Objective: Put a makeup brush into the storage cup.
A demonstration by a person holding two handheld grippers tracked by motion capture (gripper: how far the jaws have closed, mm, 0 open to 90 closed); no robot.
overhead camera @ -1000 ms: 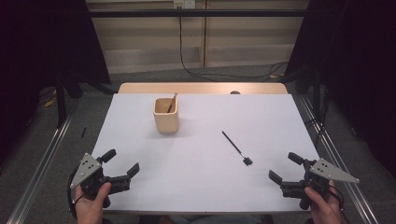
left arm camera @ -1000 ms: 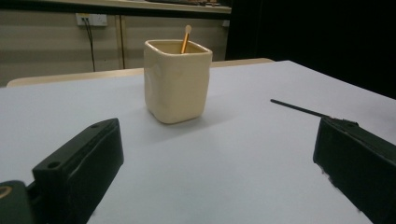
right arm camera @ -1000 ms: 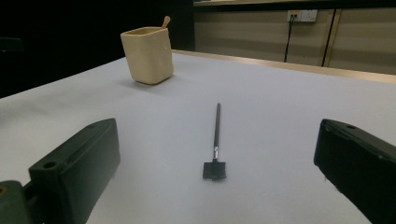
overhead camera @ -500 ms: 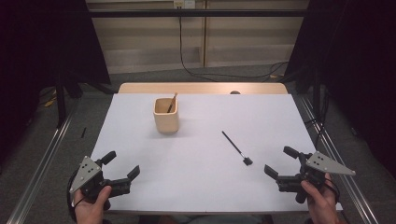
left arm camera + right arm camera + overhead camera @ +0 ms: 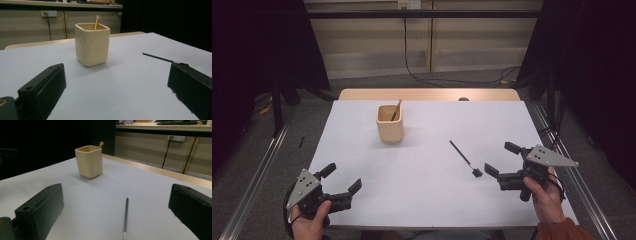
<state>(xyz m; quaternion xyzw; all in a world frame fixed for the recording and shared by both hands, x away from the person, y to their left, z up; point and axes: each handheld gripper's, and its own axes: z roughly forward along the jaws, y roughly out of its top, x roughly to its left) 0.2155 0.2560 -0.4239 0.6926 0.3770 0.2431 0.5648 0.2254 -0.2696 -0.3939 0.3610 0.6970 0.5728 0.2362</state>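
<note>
A cream square cup stands upright on the white table, with a wooden stick leaning inside it. A thin black brush lies flat to the right of centre, its bristle end nearest me. My right gripper is open just right of the brush's bristle end, empty. My left gripper is open at the front left corner, empty, far from both things. The left gripper view faces the cup and the brush. The right gripper view has the brush between its jaws and the cup beyond.
A wooden strip runs along the table's far edge. Metal rails flank the table on both sides. Cables hang down the back wall to the floor. Bare white surface lies between the cup and the front edge.
My right gripper has moved left and forward toward the brush's bristle end. The left gripper, cup and brush have stayed put.
</note>
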